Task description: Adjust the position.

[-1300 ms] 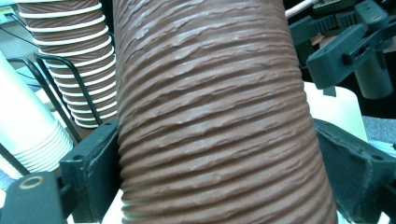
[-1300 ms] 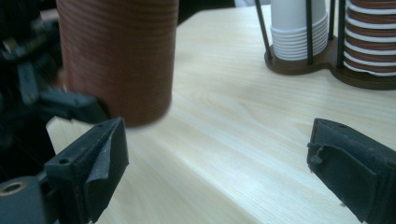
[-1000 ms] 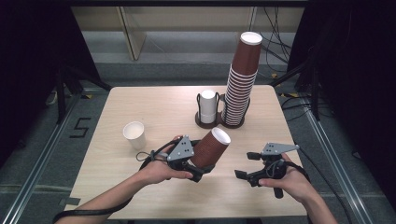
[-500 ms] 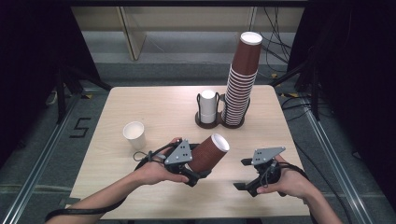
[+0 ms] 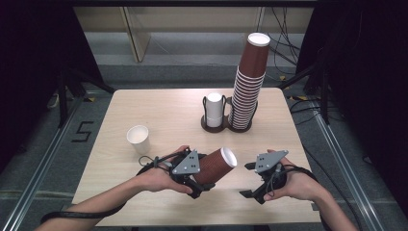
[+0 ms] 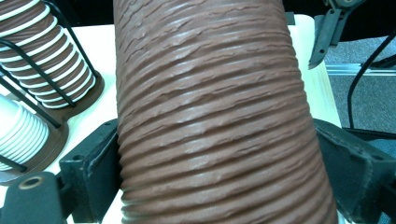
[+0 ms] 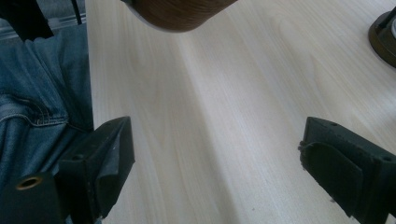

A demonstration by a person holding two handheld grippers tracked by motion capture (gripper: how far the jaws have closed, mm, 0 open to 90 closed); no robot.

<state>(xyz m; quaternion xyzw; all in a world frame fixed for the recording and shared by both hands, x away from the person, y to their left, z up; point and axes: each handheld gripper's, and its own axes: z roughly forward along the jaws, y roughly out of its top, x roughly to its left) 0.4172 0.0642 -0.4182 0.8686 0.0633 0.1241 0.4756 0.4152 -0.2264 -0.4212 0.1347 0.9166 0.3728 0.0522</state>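
Item 1: brown ribbed paper cup [image 5: 215, 166], white inside, held tilted above the near middle of the pale wooden surface [image 5: 163, 115], mouth toward the right edge; nothing can be made out inside it. The left gripper [image 5: 201, 184] is clamped on its ribbed wall, one pad on each side.

Item 2: right gripper [image 5: 250, 180], near the near right corner, jaws apart and just been closing, bare wood between them.

Item 3: small white paper cup [image 5: 138, 139], upright toward the left edge, contents not discernible.

Item 4: dark wire two-slot cup holder [image 5: 226, 126], toward the far edge. Left slot holds a short stack of white cups [image 5: 214, 109]; right slot holds a tall stack of brown ribbed cups [image 5: 248, 86].
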